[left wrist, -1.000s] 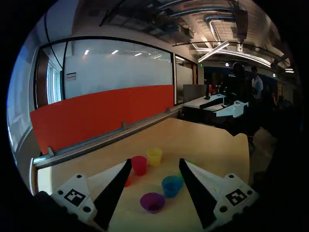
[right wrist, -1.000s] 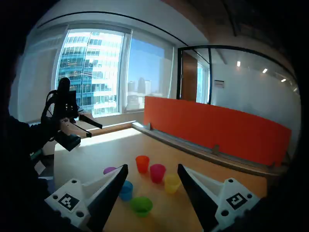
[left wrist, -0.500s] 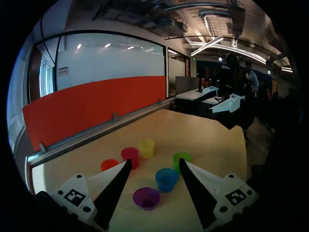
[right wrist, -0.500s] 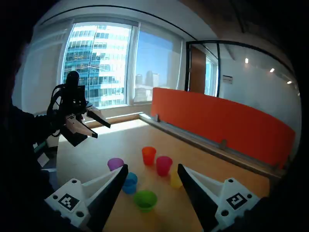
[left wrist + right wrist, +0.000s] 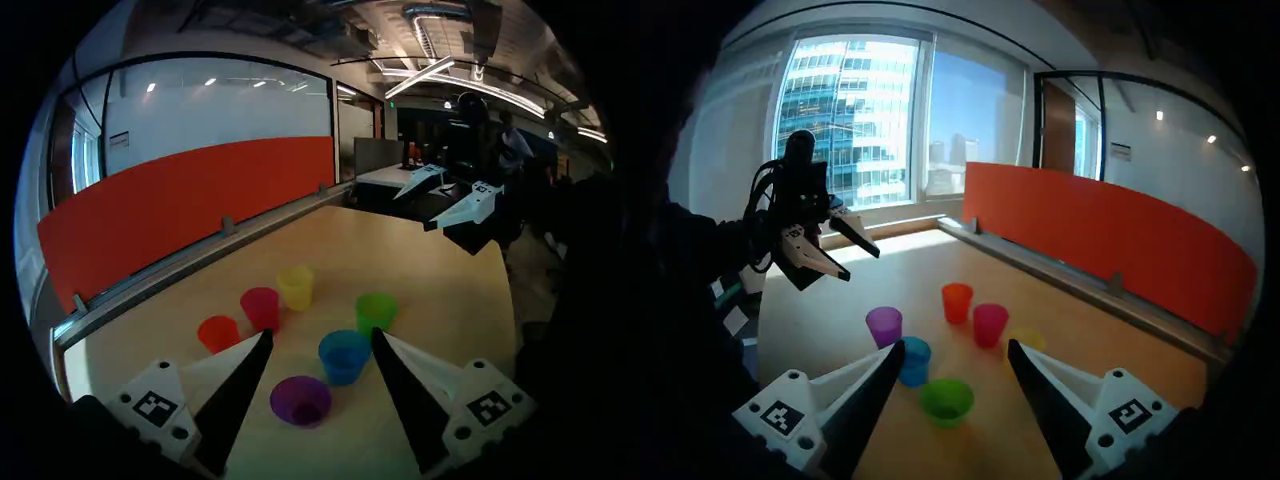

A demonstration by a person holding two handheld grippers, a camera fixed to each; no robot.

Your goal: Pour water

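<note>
We see a big wooden bench [image 5: 432, 272]. A long orange wall [image 5: 176, 200] runs along its far side, and tall windows [image 5: 848, 120] stand past one end. We hold the left gripper [image 5: 321, 331] up in the air over one end of the bench. Its jaws are wide open and grip nothing. We hold the right gripper [image 5: 955, 344] up over another side of the bench. Its jaws are wide open too, and they grip nothing. Each gripper can be seen far off in the other gripper's view. All the cups stand upright, close together, out in the middle of the bench. In the left gripper view, the orange cup [image 5: 218, 332], the pink cup [image 5: 261, 307] and the yellow cup [image 5: 296, 286] make the back row, nearer the orange wall. The purple cup [image 5: 300, 400], the blue cup [image 5: 344, 356] and the green cup [image 5: 375, 310] make the front row. The purple cup is nearest the left gripper. The green cup is nearest the right gripper. We cannot tell if any cup has water in it.
</note>
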